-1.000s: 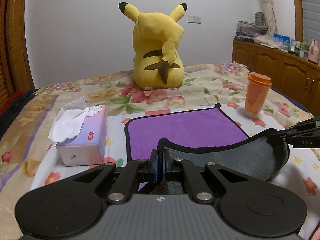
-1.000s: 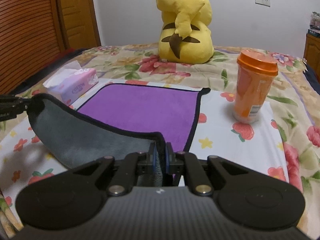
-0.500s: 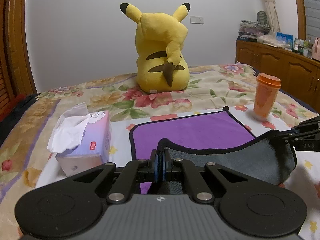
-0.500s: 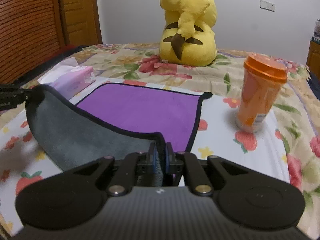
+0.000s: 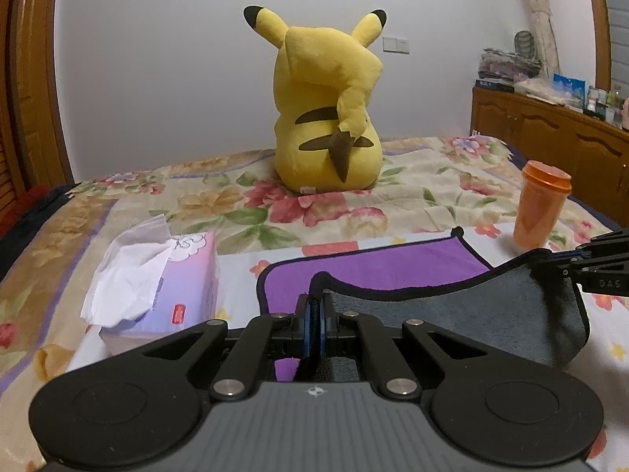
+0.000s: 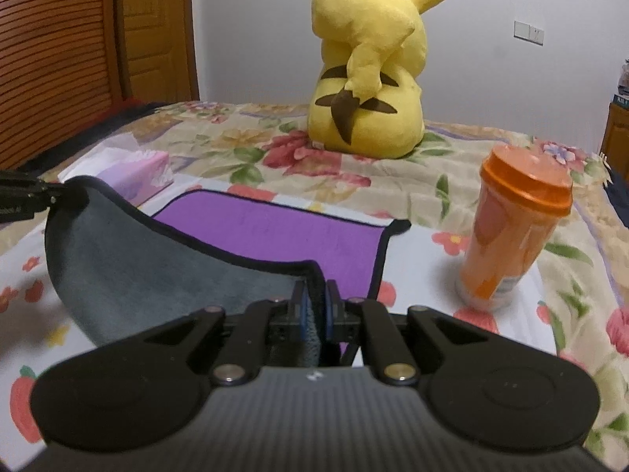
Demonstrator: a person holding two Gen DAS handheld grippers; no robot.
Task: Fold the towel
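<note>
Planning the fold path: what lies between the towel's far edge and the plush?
Only bare floral bedspread between towel and plush, in both wrist views.

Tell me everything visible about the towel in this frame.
The towel is purple on one face, grey on the other, with black edging, and looks like soft microfibre. Its far half lies flat on the flowered bedspread. The near edge is lifted, grey side up, sagging between the left gripper and right gripper, each shut on a near corner.
</note>
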